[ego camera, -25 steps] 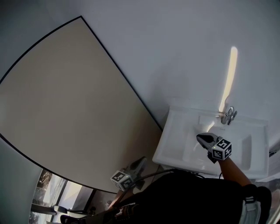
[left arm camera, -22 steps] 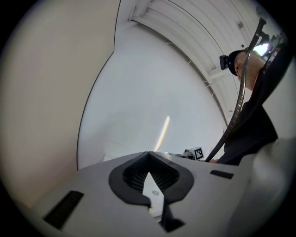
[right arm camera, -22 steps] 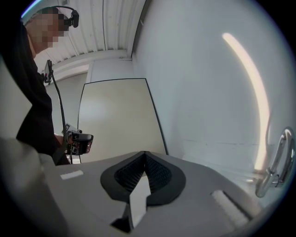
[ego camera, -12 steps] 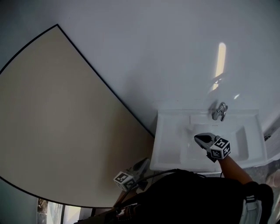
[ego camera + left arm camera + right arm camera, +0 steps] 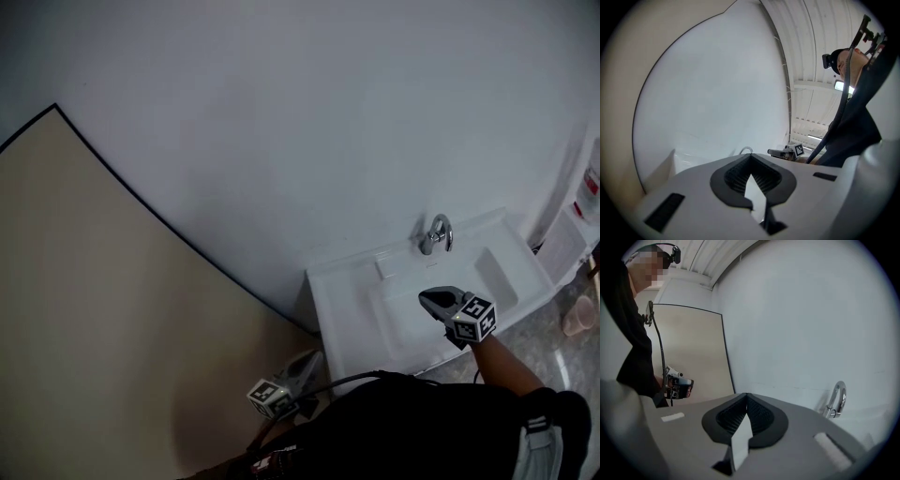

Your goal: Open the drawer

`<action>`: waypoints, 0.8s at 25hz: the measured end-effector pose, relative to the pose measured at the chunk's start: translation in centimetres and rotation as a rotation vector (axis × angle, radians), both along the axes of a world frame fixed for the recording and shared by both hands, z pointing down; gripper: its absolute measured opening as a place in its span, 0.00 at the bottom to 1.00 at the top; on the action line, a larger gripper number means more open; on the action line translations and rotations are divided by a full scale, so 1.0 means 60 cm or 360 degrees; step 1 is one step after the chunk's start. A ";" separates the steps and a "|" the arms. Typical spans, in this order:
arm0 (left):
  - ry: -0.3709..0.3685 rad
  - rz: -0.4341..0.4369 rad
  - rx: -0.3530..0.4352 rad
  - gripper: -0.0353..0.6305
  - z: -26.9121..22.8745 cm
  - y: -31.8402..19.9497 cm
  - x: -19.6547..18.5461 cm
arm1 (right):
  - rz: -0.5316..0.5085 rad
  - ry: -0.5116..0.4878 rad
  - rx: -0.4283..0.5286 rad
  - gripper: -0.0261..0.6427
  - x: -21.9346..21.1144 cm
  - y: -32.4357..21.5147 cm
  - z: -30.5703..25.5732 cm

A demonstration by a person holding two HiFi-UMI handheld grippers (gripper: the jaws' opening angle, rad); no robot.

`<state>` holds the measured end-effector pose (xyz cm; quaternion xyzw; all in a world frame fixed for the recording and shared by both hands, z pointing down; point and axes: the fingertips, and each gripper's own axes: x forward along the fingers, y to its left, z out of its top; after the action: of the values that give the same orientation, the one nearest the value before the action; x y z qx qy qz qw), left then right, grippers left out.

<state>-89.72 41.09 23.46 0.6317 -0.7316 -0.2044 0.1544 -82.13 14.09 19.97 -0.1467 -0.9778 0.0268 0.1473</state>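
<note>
Since no drawer shows, handling is guessed: rigid slider, take its front pull | left tool [image 5: 312, 356] closed, empty | right tool [image 5: 425, 298] closed, empty

**What Is Hard to See**

In the head view, the person's dark top [image 5: 412, 422] covers part of the near edge of the white sink [image 5: 323, 291] and all that is below it. The back of the left gripper [image 5: 307, 360] goes behind that top too. The big beige panel [image 5: 84, 328] runs off the left and bottom edges. At the right edge a red and white thing [image 5: 590, 183] is cut off. A pink thing [image 5: 578, 319] is too small to tell.
</note>
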 end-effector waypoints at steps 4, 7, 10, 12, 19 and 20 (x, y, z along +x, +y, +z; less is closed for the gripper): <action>0.0038 0.0110 -0.0006 0.05 0.036 -0.004 -0.019 | 0.0131 0.0036 0.0003 0.04 0.013 -0.003 0.012; 0.0028 0.0195 0.0015 0.05 0.046 -0.025 -0.015 | 0.0204 0.0053 0.0020 0.04 0.037 -0.016 0.009; 0.0037 0.0281 0.0018 0.05 0.028 -0.065 0.001 | 0.0272 0.0037 0.0041 0.04 0.063 -0.045 0.003; 0.0058 0.0330 0.0019 0.05 0.037 -0.091 0.015 | 0.0326 0.0013 0.0039 0.04 0.089 -0.070 0.001; -0.0002 0.0470 -0.0007 0.05 -0.003 -0.223 0.132 | 0.0490 -0.0014 -0.0009 0.04 0.242 -0.183 0.010; -0.0005 0.0485 -0.0003 0.05 -0.020 -0.248 0.154 | 0.0512 -0.0011 -0.0008 0.04 0.266 -0.204 0.011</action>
<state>-80.48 26.22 22.26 0.7357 -0.6277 -0.1769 0.1832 -66.18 1.85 20.64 0.0113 -0.9891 0.0521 0.1373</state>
